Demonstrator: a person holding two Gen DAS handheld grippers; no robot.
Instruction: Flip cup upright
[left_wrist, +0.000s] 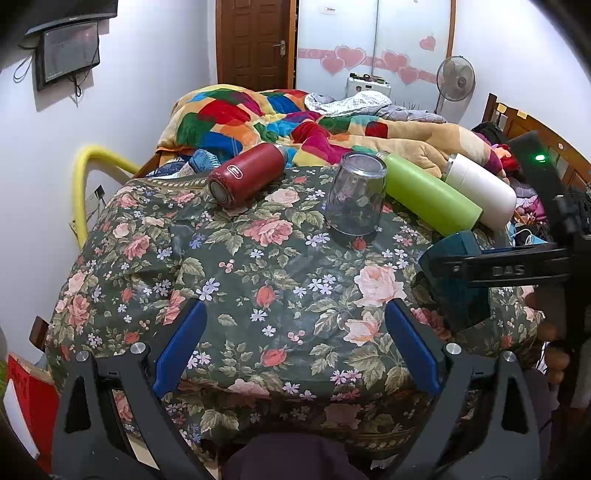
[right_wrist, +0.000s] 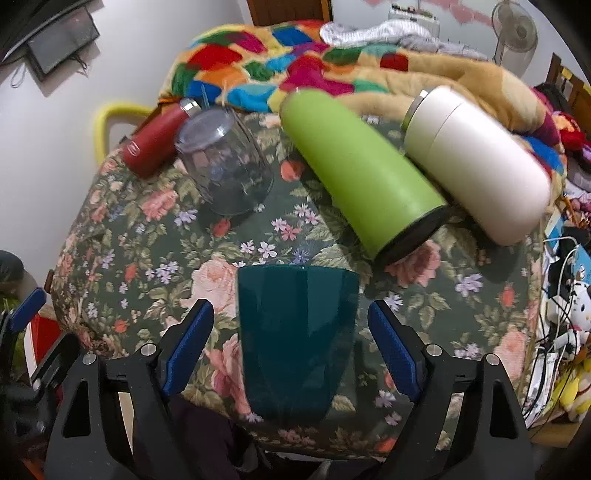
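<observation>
One teal cup (right_wrist: 297, 343), faceted, glossy, upside down between spread right gripper (right_wrist: 290, 345) fingers, untouched; left gripper (left_wrist: 295, 350) wide.

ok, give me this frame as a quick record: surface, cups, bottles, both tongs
surface: table under a flowered cloth
teal cup: between the open fingers of the right tongs, no contact visible; orientation unclear
clear cup: upside down, rim on the cloth, far centre
red bottle: on its side, far left
green bottle: on its side, beside the white bottle
left tongs: open, empty, over the near edge
behind: bed with a patchwork blanket
</observation>
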